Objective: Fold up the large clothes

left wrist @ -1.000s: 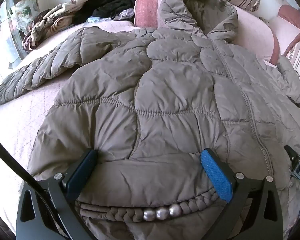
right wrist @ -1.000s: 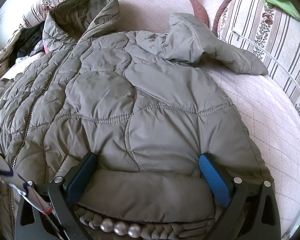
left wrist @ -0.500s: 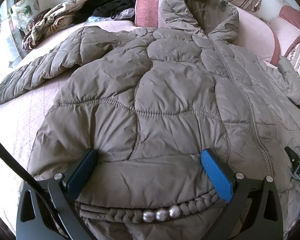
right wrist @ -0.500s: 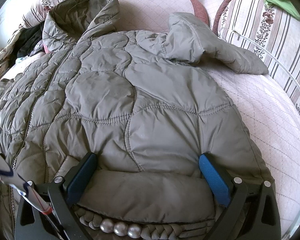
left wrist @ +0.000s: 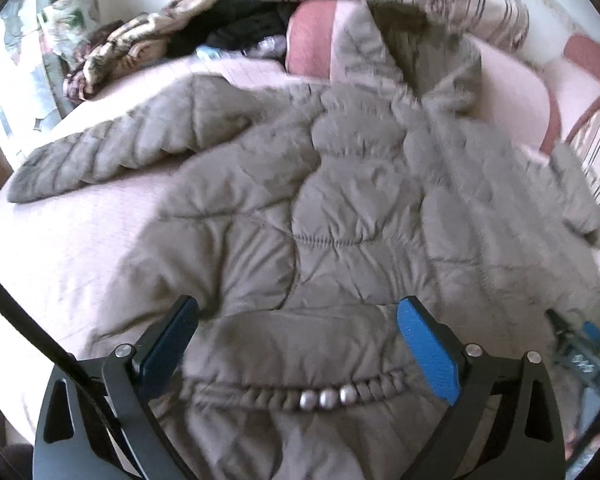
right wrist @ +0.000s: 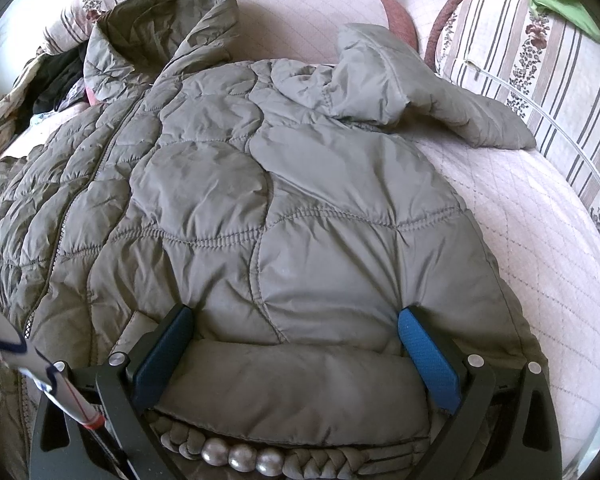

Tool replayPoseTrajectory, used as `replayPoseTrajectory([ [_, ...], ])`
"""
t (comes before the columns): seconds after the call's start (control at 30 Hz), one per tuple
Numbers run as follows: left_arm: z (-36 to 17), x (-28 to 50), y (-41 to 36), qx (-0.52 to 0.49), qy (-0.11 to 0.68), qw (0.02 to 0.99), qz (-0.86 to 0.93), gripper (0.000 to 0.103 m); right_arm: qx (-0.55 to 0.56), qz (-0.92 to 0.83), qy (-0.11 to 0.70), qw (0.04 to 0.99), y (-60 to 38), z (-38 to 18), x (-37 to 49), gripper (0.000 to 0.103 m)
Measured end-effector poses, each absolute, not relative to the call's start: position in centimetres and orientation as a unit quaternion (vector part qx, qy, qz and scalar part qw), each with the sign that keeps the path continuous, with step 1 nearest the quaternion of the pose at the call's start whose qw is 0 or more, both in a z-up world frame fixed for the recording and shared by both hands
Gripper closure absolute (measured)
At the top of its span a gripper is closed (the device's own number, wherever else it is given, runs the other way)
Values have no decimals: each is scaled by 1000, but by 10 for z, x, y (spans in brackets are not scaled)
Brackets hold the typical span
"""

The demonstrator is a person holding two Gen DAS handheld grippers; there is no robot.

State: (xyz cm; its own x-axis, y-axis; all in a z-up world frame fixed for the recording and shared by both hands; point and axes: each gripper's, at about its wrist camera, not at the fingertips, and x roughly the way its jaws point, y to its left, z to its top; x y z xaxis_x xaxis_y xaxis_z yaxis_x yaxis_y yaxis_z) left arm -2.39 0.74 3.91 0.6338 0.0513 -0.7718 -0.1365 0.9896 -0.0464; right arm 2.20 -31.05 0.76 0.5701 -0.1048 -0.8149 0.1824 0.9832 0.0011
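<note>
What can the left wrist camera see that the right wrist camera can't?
Only the left wrist view shows the outstretched sleeve lying flat on the bed. Only the right wrist view shows the bent sleeve and a green cloth. Both show the grey puffer jacket, its hood, and open jaws around the pearl-trimmed hem.

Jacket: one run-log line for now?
jacket flat on sofa | left claw open over hem | right claw open over hem

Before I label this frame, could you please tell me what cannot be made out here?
- Left wrist view: motion blur smears the jacket and the clothes pile.
- Both views: the hem's underside is hidden by padding between the fingers of the left hand-held gripper and right hand-held gripper.
- Right wrist view: the jacket's far sleeve is cut off.
</note>
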Motion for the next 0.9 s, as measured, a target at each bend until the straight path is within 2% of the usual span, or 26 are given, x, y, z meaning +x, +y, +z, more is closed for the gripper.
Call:
replayPoseTrajectory([
  [0.13,72,-57,13,-40,387,918,71,3,50,-78,441,892,-313,13,14,3],
  [0.27,99,-93,20,-30,360,928,94,3,52,-84,419,903,-313,24,0,18],
  [0.37,112,-116,26,-23,345,932,110,3,43,-101,397,911,-309,40,-23,24],
  [0.53,129,-139,29,-10,332,936,117,3,-5,-110,341,934,-291,78,-71,24],
  [0.77,144,-167,19,15,314,944,100,3,4,-105,282,954,-284,114,-135,24],
  [0.9,148,-178,15,16,313,946,80,3,19,-109,295,949,-283,125,-151,24],
])
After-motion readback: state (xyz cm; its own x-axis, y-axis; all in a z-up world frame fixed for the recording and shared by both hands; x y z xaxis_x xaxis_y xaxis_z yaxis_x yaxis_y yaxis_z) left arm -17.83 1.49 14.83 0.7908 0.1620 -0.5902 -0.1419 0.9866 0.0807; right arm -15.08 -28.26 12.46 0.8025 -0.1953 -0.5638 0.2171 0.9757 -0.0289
